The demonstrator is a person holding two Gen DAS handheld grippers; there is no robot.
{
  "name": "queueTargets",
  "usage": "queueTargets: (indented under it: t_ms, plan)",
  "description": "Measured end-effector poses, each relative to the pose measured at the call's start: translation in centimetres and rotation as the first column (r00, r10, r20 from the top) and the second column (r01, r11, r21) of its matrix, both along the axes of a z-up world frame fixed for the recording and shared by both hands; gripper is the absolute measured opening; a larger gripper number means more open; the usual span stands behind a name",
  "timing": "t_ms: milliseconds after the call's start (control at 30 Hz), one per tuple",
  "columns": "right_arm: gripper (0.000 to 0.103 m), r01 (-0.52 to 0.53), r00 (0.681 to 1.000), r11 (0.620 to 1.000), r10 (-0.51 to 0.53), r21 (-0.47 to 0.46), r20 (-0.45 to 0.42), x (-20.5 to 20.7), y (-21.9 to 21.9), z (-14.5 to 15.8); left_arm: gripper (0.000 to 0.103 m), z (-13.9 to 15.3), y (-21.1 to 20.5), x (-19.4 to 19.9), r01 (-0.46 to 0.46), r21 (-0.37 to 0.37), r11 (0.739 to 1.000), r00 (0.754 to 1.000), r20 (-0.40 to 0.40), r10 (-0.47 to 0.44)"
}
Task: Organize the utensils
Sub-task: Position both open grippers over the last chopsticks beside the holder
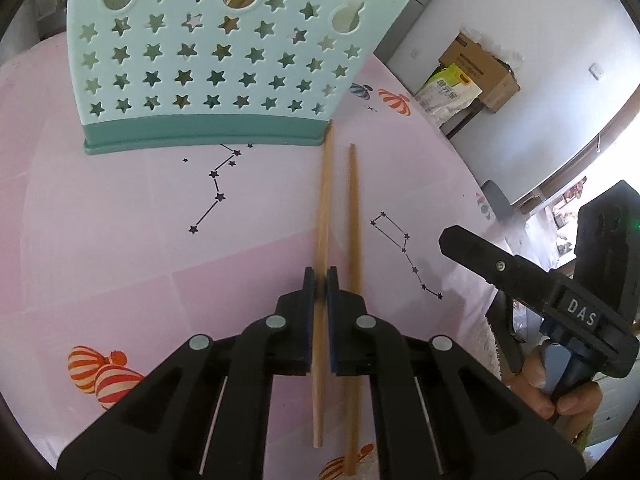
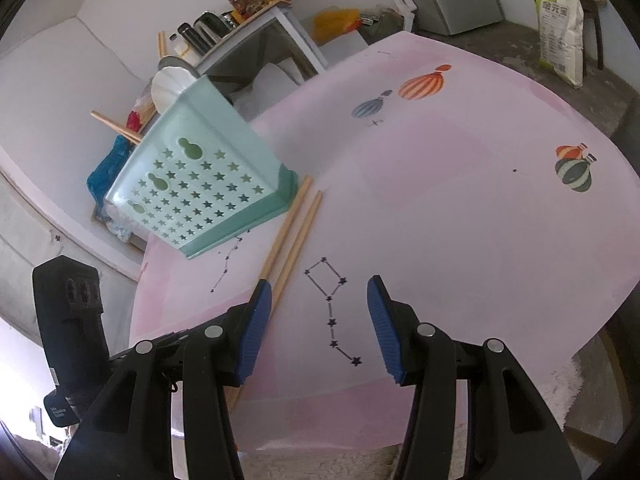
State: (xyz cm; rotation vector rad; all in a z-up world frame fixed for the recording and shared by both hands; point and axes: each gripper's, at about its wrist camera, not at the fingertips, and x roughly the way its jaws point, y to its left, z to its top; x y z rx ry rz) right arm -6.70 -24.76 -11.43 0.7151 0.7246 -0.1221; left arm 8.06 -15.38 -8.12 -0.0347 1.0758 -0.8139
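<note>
Two wooden chopsticks lie side by side on the pink tablecloth (image 1: 120,220), pointing toward the teal star-holed utensil holder (image 1: 200,60). My left gripper (image 1: 321,276) is shut on the left chopstick (image 1: 323,208), pads pinching it near the middle. The right chopstick (image 1: 354,220) lies free just beside the right finger. In the right wrist view the holder (image 2: 200,184) stands at the left, with both chopsticks (image 2: 290,236) running from its base down behind my left finger. My right gripper (image 2: 319,284) hovers open over the cloth with nothing between its pads. More chopsticks stick out of the holder's top.
A person's hand (image 1: 560,396) grips the right tool at the table's right edge. A cardboard box (image 1: 480,68) and a bag stand on the floor beyond. A cluttered shelf (image 2: 240,20) stands behind the holder. The table's front edge (image 2: 320,446) runs below the right gripper.
</note>
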Motion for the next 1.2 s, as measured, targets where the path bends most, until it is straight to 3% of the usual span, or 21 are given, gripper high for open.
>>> queueTargets:
  t_ms: [433, 733, 1200]
  plan:
    - [0.049, -0.009, 1.000, 1.000, 0.009, -0.017, -0.024, 0.7, 0.4, -0.3, 0.006, 0.6, 2.2, 1.1, -0.022, 0.089, 0.996, 0.985, 0.173, 0.006]
    - [0.049, -0.083, 0.995, 0.987, 0.074, -0.136, -0.065, 3.4, 3.4, 0.2, 0.007, 0.5, 3.9, 1.7, -0.031, 0.073, 0.997, 0.985, 0.174, 0.018]
    - [0.049, -0.180, 0.981, 0.922, 0.142, -0.342, -0.135, 6.3, 8.3, 0.1, 0.007, 0.6, 6.5, 2.6, -0.072, 0.043, 0.996, 0.986, 0.152, 0.064]
